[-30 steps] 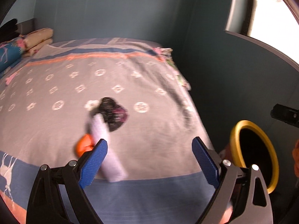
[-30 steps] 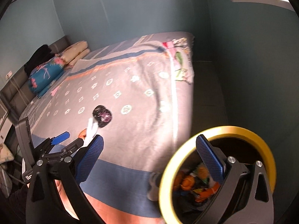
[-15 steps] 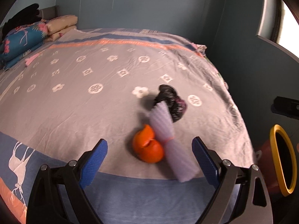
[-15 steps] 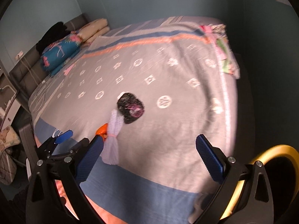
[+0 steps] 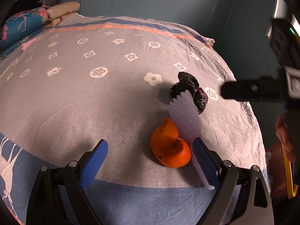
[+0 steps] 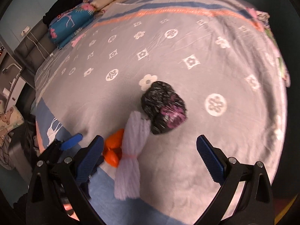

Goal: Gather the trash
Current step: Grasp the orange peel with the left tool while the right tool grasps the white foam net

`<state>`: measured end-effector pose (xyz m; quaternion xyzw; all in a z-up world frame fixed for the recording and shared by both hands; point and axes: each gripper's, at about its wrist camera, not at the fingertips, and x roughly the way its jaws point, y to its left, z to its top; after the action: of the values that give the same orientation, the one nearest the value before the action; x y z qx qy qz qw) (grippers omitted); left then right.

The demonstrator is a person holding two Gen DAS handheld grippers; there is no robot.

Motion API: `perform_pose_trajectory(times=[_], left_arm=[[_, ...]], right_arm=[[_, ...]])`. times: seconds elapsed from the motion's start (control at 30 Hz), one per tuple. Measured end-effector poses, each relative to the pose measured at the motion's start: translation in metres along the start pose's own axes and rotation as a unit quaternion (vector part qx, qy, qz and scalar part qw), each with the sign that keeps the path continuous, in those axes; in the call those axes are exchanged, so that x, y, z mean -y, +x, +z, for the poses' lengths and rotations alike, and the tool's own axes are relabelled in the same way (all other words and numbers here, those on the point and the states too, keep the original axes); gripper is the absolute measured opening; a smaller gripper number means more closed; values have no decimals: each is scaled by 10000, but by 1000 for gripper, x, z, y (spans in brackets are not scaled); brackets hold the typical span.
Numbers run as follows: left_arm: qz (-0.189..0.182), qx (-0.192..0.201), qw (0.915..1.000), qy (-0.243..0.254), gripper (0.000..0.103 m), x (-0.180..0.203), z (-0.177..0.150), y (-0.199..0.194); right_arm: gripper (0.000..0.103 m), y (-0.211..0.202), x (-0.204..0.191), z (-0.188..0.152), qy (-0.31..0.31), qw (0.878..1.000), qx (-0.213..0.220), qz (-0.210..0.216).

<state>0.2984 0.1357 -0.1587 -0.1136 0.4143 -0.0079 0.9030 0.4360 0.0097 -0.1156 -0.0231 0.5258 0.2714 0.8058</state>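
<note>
Three bits of trash lie together near the foot edge of the bed: an orange peel (image 5: 169, 149) (image 6: 112, 149), a white foam fruit net (image 5: 184, 116) (image 6: 131, 155) and a crumpled black plastic bag (image 5: 191, 91) (image 6: 164, 106). My left gripper (image 5: 150, 166) is open just short of the peel, its right finger against the foam net. My right gripper (image 6: 150, 161) is open above the bed, the foam net between its fingers and the bag beyond them. The left gripper's blue fingers (image 6: 72, 141) show at the lower left of the right wrist view.
The grey patterned bedspread (image 5: 93, 93) covers the bed. Folded pillows and quilts (image 5: 24, 24) (image 6: 75, 20) sit at its head. A yellow-rimmed bin (image 5: 286, 170) stands off the bed's right corner, beside a hand (image 5: 283, 131). A nightstand and clutter (image 6: 11, 93) are at the left.
Both grippers have swung from the yellow-rimmed bin toward the bed and come closer to the trash pile. The bin has slid out of the right wrist view.
</note>
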Motion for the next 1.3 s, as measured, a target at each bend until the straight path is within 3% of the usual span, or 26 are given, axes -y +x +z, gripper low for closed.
perform_pose_trajectory(times=[0.23,0.47,0.53,0.67,0.73,0.83,0.97,1.1,1.17,1.3], left_arm=[[-163,-102,9998,31,85,-2,3,12],[-319,-195,9993,63,69,-3,4,19],[-362,-183,9992,68,62,-3,5,20],[-551,-246,9981,79,36,-1,4,22],[-522,-219,9983,124,33,2,4,21],[-487,-194,9985,145,27,3,3,22],[-510,-201,9985,33,21,-2,4,22],[-497,-204,9986,2,18,-4,4,23],[-460,-189,9987,55,17,-2,4,24],[-445,-167,9988,126,17,0,3,23]], right_arm=[[95,32,-9,10,-190,9992,-332,-101],[95,59,-6,10,-227,9981,-525,-211],[95,65,-4,10,-187,9980,-585,-144],[95,77,-1,9,-187,9976,-621,-223],[94,80,2,9,-104,9978,-636,-172],[78,87,7,9,70,9974,-724,-18],[68,89,-2,7,-142,9975,-685,-78],[37,89,-11,7,-240,9973,-692,42],[29,89,-16,7,-308,9972,-684,61],[26,85,-22,6,-401,9973,-611,-8]])
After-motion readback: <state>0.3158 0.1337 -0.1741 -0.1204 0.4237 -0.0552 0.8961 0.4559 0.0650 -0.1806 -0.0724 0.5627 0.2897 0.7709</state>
